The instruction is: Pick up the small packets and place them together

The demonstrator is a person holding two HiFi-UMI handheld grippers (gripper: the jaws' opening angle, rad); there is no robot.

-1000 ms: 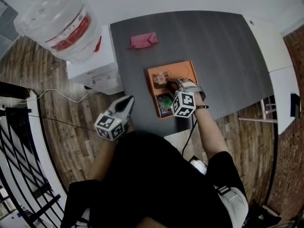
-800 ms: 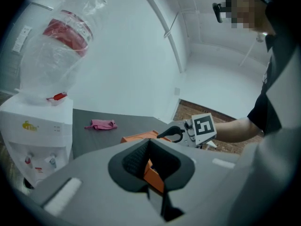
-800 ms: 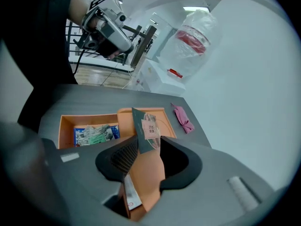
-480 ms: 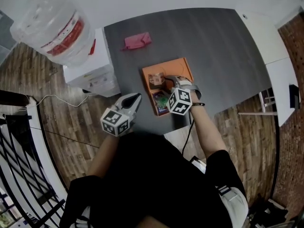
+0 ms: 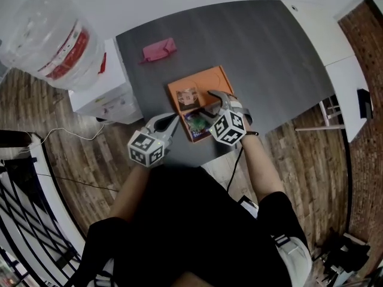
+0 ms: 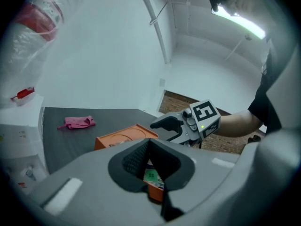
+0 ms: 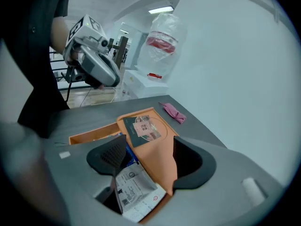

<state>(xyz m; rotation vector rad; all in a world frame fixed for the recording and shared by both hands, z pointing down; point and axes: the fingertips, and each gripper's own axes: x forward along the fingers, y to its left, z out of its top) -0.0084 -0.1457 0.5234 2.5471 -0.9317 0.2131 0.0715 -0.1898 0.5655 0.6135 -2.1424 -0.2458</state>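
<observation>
Now | left tongs [image 5: 173,120] closed, empty, at tray [image 5: 209,79] edge | right tongs [image 5: 206,103] just opened wide, packet [image 7: 136,189] loose between

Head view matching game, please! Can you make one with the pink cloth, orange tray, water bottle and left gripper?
Things: 1 pink cloth; 2 orange tray; 3 water bottle; 4 left gripper.
Matches: A jaws shut; B holds small packets; C atop a white dispenser; D alone on the table's far side.
Pairs: 1-D, 2-B, 3-C, 4-A.
</observation>
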